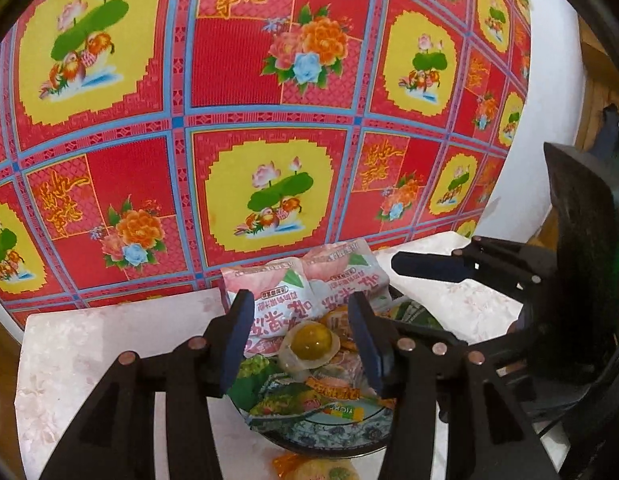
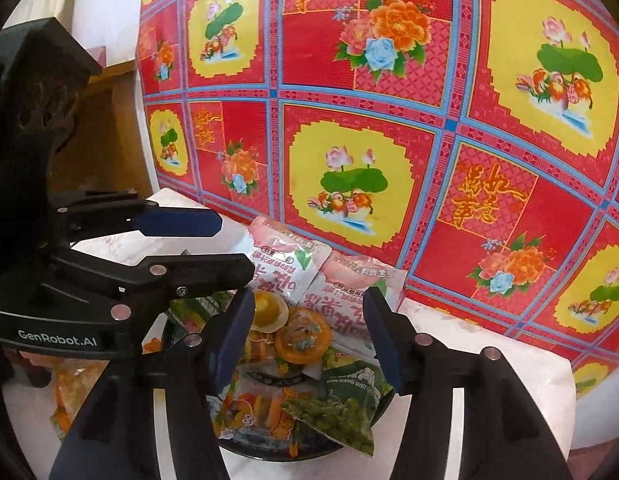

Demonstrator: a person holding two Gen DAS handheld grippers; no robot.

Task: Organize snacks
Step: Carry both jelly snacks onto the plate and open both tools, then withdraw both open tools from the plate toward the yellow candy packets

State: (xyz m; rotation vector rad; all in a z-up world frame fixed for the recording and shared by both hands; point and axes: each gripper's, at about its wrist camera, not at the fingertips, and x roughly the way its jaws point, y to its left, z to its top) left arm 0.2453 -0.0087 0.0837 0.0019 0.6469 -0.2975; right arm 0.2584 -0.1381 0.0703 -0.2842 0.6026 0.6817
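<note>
Both claws, left (image 1: 301,336) and right (image 2: 309,336), hover open and empty over the heaped snack plate (image 1: 333,438); one jelly cup (image 1: 329,472) remains on the counter (image 1: 69,360).

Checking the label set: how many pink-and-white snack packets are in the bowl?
2. The left pink packet and the right pink packet lie side by side at the far edge of the bowl, nearest the wall. More may be buried.

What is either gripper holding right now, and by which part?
Nothing. Both the left gripper and the right gripper hang open above the plate of snacks, with no packet between their fingers.
</note>
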